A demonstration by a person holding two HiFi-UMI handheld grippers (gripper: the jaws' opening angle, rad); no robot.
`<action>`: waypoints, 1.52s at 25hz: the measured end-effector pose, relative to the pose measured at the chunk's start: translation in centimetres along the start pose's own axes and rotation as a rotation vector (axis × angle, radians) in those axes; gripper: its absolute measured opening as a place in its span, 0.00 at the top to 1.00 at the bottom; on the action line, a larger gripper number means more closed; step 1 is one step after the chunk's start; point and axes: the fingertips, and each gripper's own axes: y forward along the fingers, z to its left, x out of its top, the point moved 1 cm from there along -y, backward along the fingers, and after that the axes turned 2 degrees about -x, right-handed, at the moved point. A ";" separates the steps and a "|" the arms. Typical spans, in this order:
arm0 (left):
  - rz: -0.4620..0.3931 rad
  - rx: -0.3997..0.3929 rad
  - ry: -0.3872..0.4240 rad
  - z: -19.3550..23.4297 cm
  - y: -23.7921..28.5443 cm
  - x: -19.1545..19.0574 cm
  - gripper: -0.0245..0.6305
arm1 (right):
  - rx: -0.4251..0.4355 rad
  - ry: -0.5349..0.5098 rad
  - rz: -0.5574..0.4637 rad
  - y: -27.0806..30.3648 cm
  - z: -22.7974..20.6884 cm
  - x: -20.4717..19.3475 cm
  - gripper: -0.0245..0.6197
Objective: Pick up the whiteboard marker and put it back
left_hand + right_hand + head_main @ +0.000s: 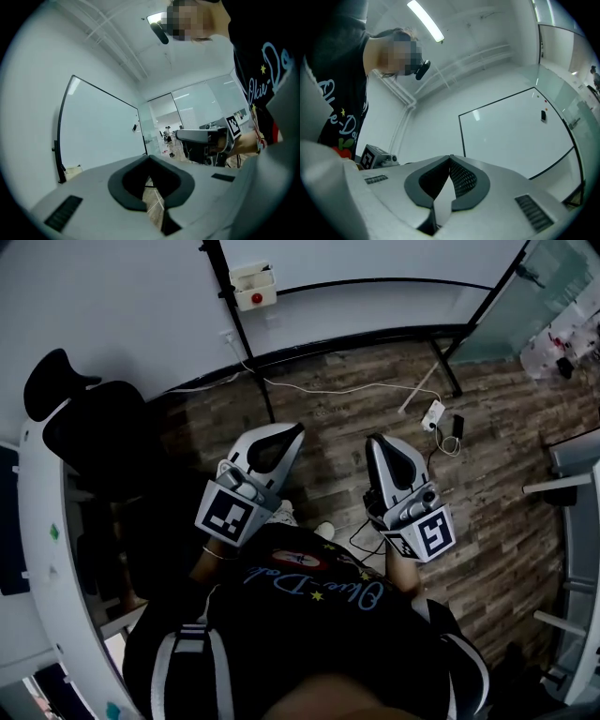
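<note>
Head view: two grippers [295, 432] [377, 442], apparently empty

The whiteboard [375, 259] is standing ahead, the chair [89, 427] is sitting left beside the desk [37, 549], and the power strip [433, 414] is lying on the floor [506, 474] at right.

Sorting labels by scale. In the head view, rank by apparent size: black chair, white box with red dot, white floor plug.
1. black chair
2. white box with red dot
3. white floor plug, slightly smaller than the box
</note>
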 end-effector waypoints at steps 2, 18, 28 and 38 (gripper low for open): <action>-0.009 -0.004 -0.009 -0.3 0.4 -0.1 0.97 | -0.023 -0.004 -0.008 -0.6 -0.4 0.4 0.92; -0.059 -0.020 -0.005 4.7 2.2 -0.4 0.97 | 0.001 -0.038 0.018 4.8 -1.5 -1.2 0.92; -0.037 0.048 -0.020 11.3 1.2 -2.0 0.97 | 0.055 -0.035 0.062 11.2 -1.4 -3.9 0.92; -0.037 0.090 -0.040 15.7 0.4 -3.1 0.97 | 0.099 -0.027 0.096 15.9 -1.1 -6.5 0.92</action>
